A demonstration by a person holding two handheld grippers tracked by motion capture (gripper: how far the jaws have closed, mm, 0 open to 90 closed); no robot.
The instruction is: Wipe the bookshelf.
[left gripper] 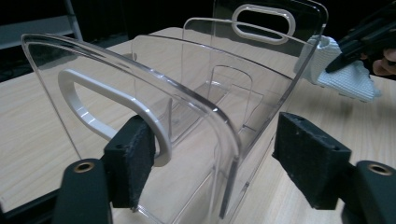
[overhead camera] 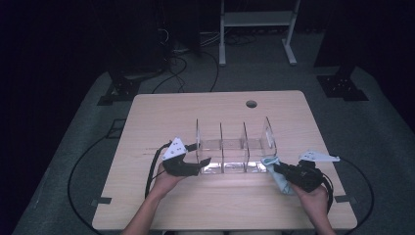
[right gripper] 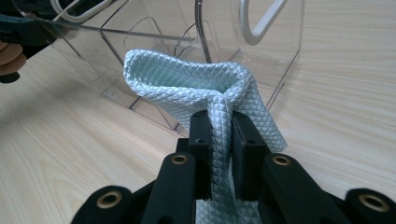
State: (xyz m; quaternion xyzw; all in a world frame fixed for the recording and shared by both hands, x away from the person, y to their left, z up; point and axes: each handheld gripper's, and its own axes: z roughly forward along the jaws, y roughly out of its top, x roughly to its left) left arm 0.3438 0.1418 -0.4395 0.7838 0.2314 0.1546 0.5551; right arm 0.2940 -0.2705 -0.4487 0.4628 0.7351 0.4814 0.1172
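Note:
A clear acrylic organizer (overhead camera: 234,147) with several upright dividers stands on the wooden table (overhead camera: 161,112). My left gripper (overhead camera: 197,153) sits at its left end. In the left gripper view the end wall with a white-edged handle slot (left gripper: 116,98) lies between the jaws of this gripper (left gripper: 219,149). One pad (left gripper: 130,158) is close against the wall and the other pad (left gripper: 308,158) stands clear of it, so the gripper is open. At the organizer's right end, my right gripper (right gripper: 219,126) is shut on a pale blue quilted cloth (right gripper: 187,79), which touches the organizer's corner (overhead camera: 269,160).
A round cable hole (overhead camera: 251,104) sits near the table's far edge. Black cables trail off both sides of the table to the floor. A white metal frame (overhead camera: 257,19) and dark stands are on the floor beyond the table.

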